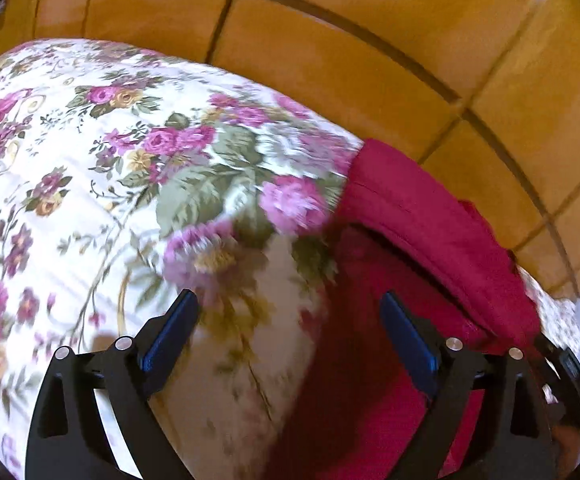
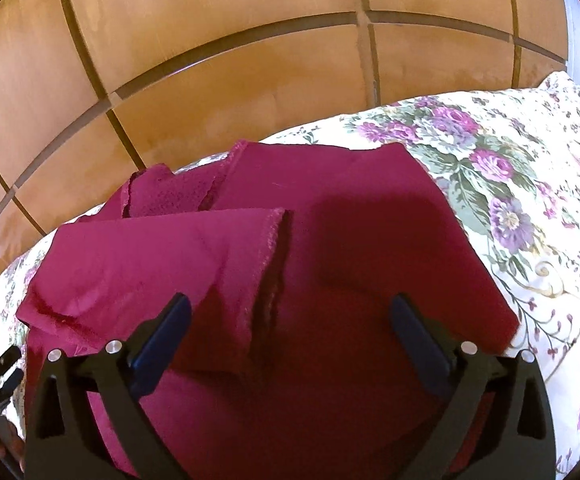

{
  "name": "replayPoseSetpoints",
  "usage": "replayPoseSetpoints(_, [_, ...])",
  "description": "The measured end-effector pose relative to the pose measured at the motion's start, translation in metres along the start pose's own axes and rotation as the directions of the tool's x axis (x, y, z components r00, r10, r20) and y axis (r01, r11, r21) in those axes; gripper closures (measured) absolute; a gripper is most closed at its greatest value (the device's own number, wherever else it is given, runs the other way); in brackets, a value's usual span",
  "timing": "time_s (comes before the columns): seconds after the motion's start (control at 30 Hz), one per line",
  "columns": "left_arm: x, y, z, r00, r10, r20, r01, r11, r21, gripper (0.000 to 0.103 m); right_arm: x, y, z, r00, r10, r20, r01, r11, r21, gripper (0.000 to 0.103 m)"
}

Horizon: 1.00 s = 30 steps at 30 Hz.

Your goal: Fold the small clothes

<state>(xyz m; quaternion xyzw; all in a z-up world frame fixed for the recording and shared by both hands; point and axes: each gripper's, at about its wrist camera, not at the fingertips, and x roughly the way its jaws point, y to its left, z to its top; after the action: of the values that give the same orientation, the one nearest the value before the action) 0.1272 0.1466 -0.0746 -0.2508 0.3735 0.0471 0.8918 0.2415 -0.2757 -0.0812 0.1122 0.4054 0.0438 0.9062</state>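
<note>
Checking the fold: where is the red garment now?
The red garment lies on the floral bedspread, directly under the open right gripper, near the edge by the wooden wardrobe.

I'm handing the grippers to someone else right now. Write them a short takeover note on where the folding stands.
Left gripper: open, nothing held, over the floral bedspread beside the cloth's edge.
Right gripper: open, nothing held, above the middle of the cloth.
Red garment: lies on the bedspread near the wooden wardrobe; one flap is already folded across it, and a rumpled part bunches at the far side.
Done: apparently a first fold.
Left: smooth the rumpled part and probably finish folding.
</note>
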Motion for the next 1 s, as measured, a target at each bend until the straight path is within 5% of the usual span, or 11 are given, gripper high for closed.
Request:
replayPoseSetpoints(0.13, [-0.031,-0.024,-0.017,0.991,-0.129,0.033,0.125,0.986,0.109,0.012,-0.013,-0.008,-0.002,1.000,-0.013,0.001,0.013,1.000,0.015,0.002])
replayPoseSetpoints(0.27, [-0.039,-0.052,-0.027,0.971,-0.238,-0.015,0.237,0.958,0.164,0.012,-0.031,-0.018,-0.003,0.998,-0.055,0.007,0.054,0.998,0.025,0.002])
replayPoseSetpoints(0.57, [0.008,-0.085,-0.045,0.943,-0.246,-0.225,0.278,0.952,0.126,0.019,-0.062,-0.081,-0.018,0.965,-0.250,-0.085,0.261,0.949,0.175,0.002])
replayPoseSetpoints(0.7, [0.012,-0.097,-0.051,0.949,-0.223,-0.223,0.257,0.957,0.136,0.038,-0.073,-0.097,-0.025,0.960,-0.260,-0.098,0.276,0.937,0.215,0.002])
replayPoseSetpoints(0.8, [0.017,-0.106,-0.055,0.952,-0.176,-0.250,0.221,0.961,0.167,0.081,-0.076,-0.098,-0.027,0.964,-0.248,-0.100,0.265,0.936,0.231,0.002])
replayPoseSetpoints(0.93, [0.013,-0.120,-0.056,0.942,-0.182,-0.281,0.235,0.958,0.167,0.094,-0.077,-0.097,-0.029,0.966,-0.238,-0.103,0.256,0.937,0.239,0.002])
replayPoseSetpoints(1.0, [0.009,-0.125,-0.057,0.919,-0.228,-0.321,0.279,0.952,0.125,0.096,-0.076,-0.100,-0.029,0.967,-0.232,-0.106,0.252,0.936,0.248,0.002])
